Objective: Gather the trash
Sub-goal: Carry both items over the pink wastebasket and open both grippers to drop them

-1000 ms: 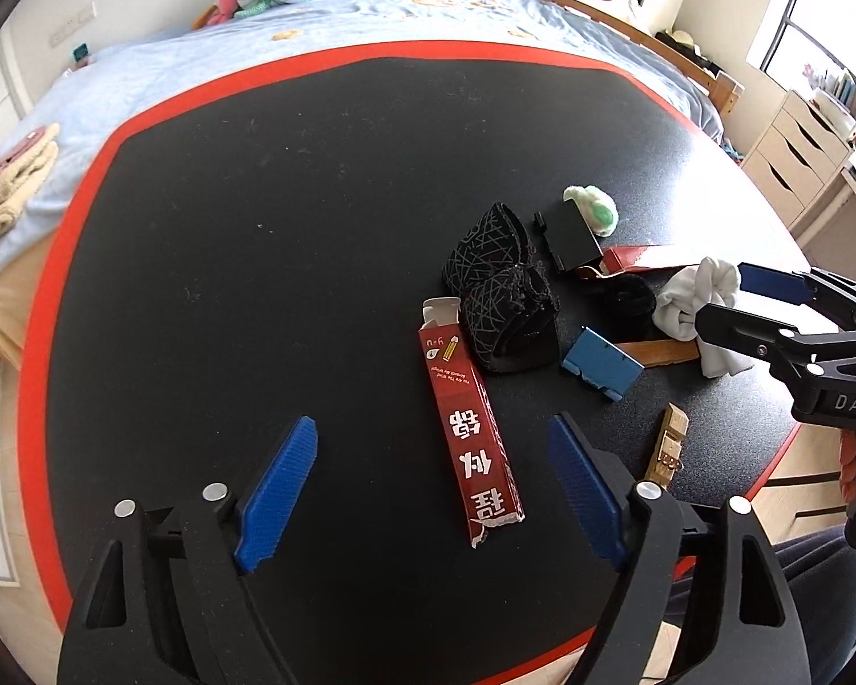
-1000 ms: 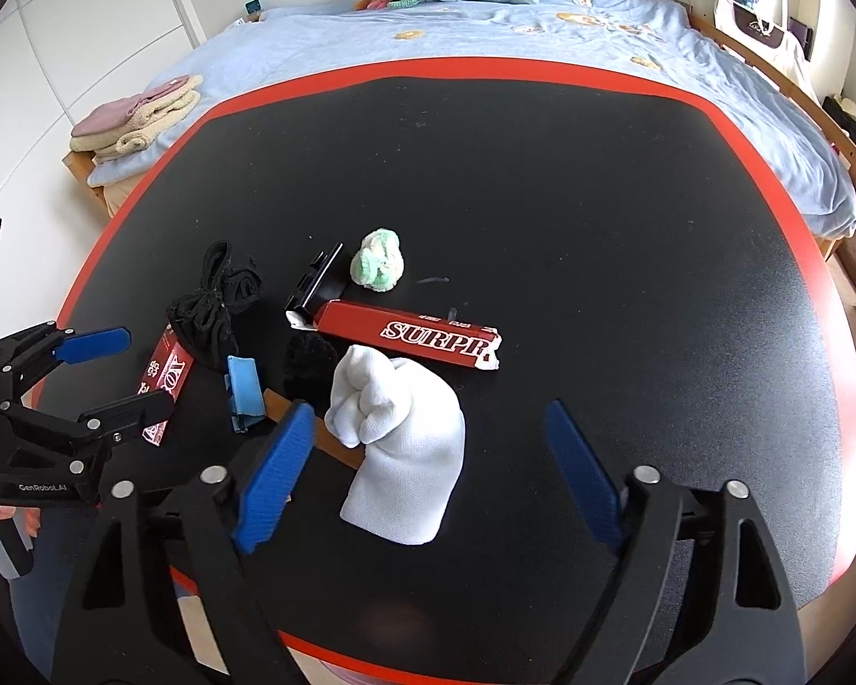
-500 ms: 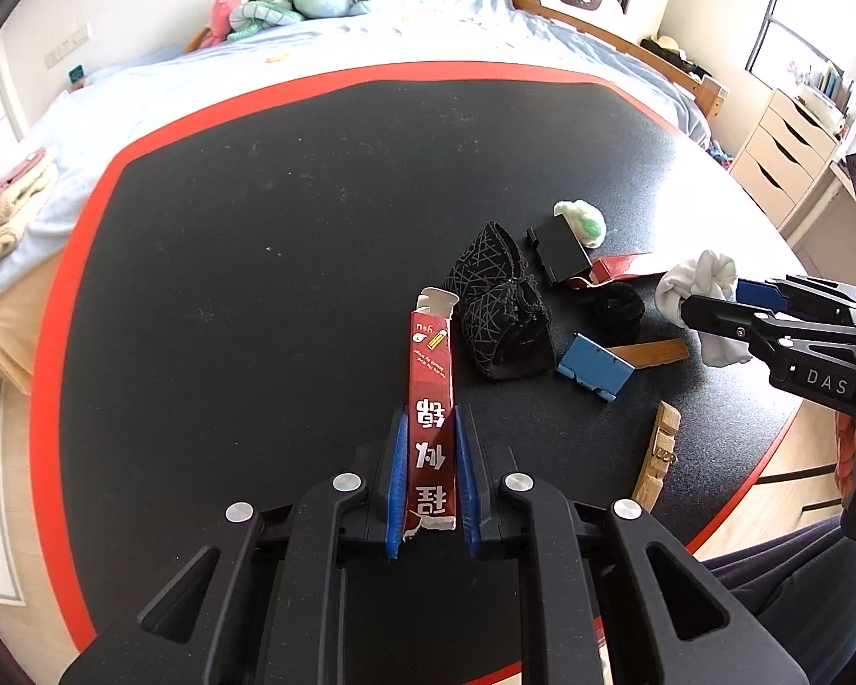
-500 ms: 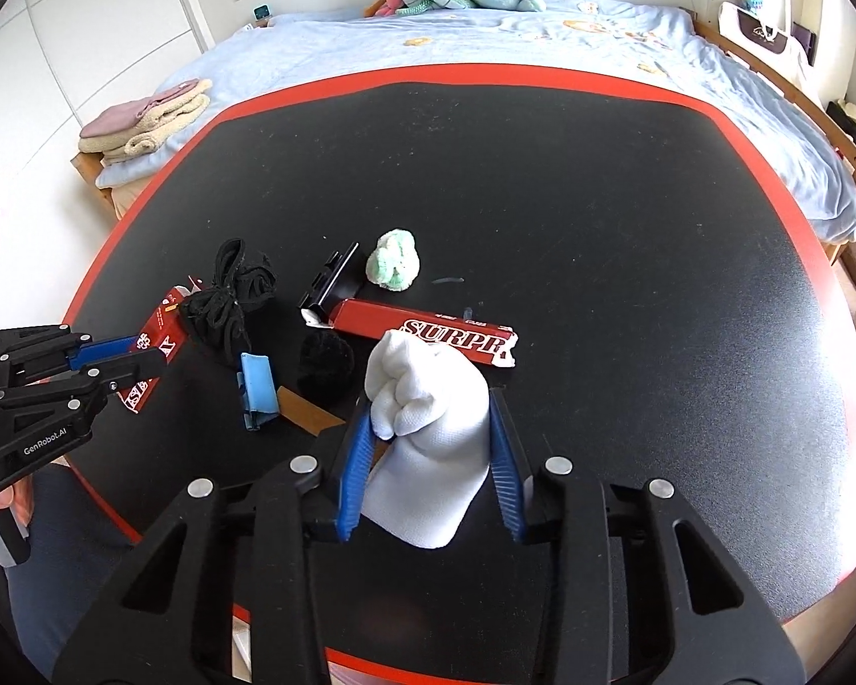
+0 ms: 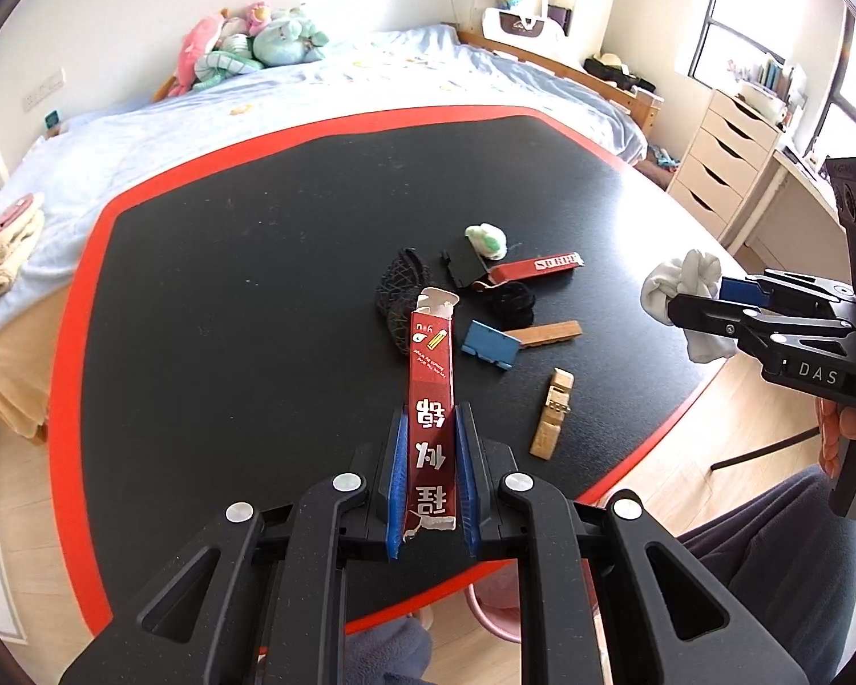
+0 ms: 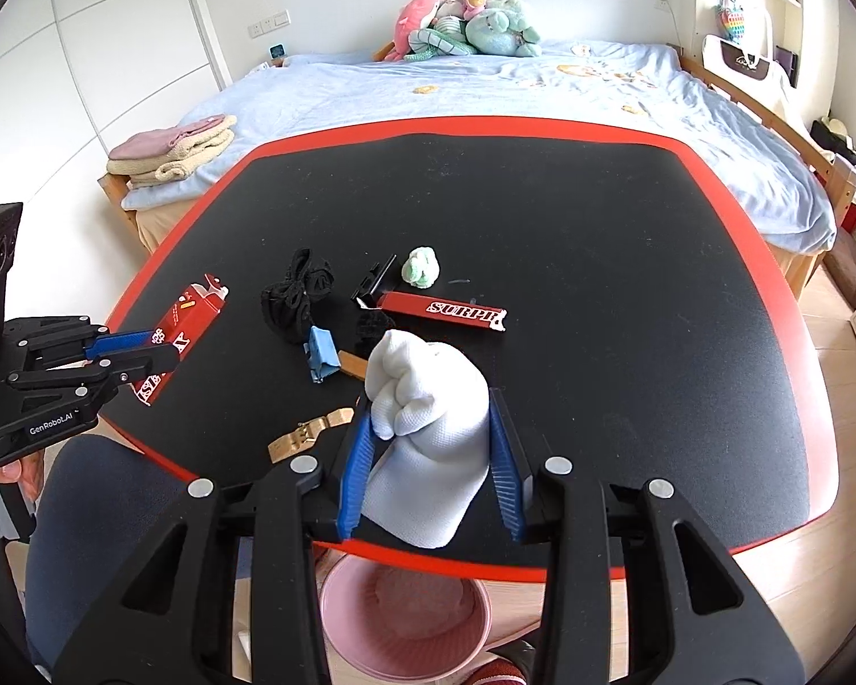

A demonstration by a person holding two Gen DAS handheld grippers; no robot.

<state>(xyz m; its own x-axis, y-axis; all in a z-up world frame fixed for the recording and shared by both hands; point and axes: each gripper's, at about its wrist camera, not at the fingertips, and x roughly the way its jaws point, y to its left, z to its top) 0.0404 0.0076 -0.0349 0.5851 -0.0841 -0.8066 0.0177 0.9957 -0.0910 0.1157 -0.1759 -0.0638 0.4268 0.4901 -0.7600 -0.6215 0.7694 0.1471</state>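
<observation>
1. Your left gripper is clamped on the red box. The box is long and thin. Its long side runs along the fingers, and its open, torn end points to 12 o'clock, away from you, over the black table.
2. Your right gripper is squeezed on the white sock. The balled end of the sock points to 12 o'clock and the loose end hangs to 6 o'clock, above the pink bin.
3. A second ago both grippers were wide apart and the box and sock lay flat on the table. Now both are pinched and lifted off it.
4. The box is red with white letters and a ripped bottom flap. The sock is soft, white and bumpy.
5. Another red box lies on the table at 12 o'clock from the sock, with a green ball just past it.
</observation>
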